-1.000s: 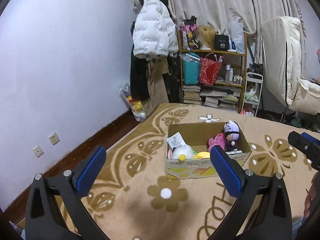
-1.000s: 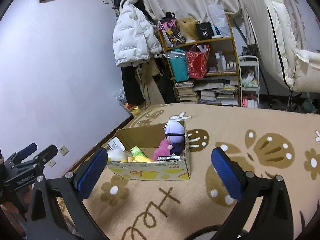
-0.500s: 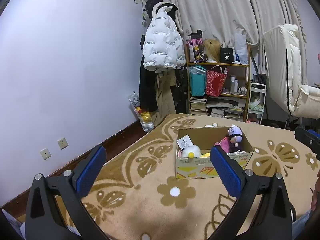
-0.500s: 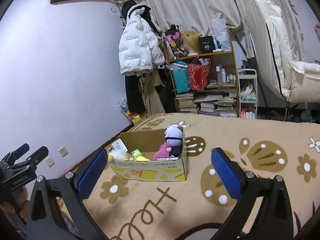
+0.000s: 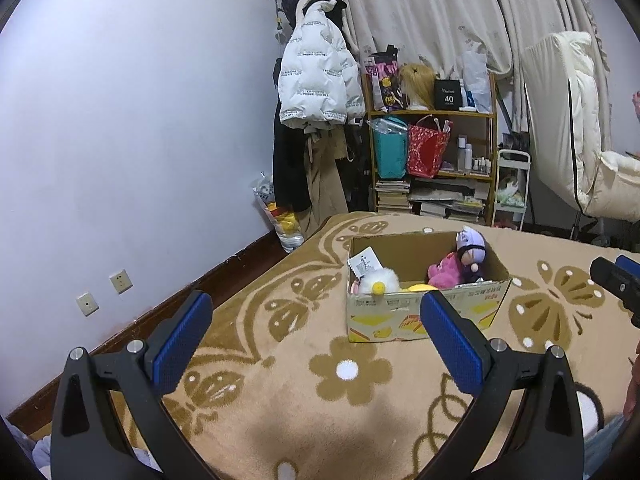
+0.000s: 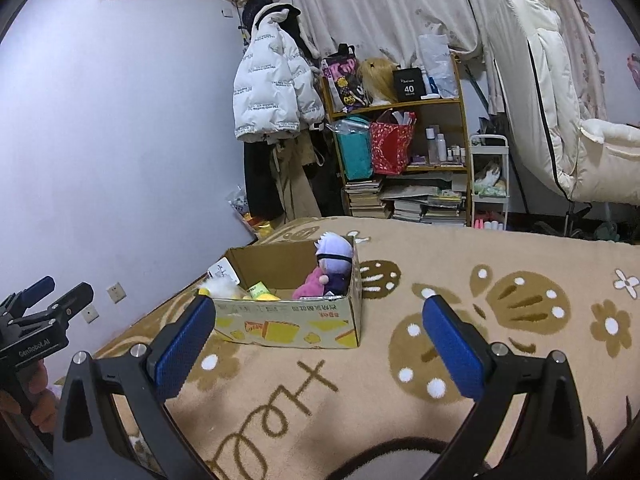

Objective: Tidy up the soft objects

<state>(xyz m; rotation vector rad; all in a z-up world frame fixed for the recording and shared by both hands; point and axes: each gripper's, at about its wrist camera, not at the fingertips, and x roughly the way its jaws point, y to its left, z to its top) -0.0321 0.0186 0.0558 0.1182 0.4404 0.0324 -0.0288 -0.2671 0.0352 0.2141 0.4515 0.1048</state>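
Observation:
An open cardboard box [image 5: 424, 316] stands on the beige patterned blanket [image 5: 304, 392]; it also shows in the right wrist view [image 6: 288, 324]. Inside sit a purple-haired doll in pink [image 5: 464, 260], a white fluffy plush with a yellow beak [image 5: 378, 282] and a yellow plush [image 5: 418, 287]. The doll [image 6: 332, 268] and white plush [image 6: 220, 287] show in the right wrist view too. My left gripper [image 5: 316, 336] is open and empty, short of the box. My right gripper [image 6: 320, 336] is open and empty, near the box's front right.
A shelf [image 5: 432, 160] with bags, books and bottles stands at the back. Coats [image 5: 316, 80] hang by the wall. A white folding chair [image 5: 576, 140] is at the right. A small white cart [image 6: 490, 184] stands beside the shelf.
Both grippers have drawn back and tilted up, so the box looks smaller and farther and more wall shows. Both stay open and empty.

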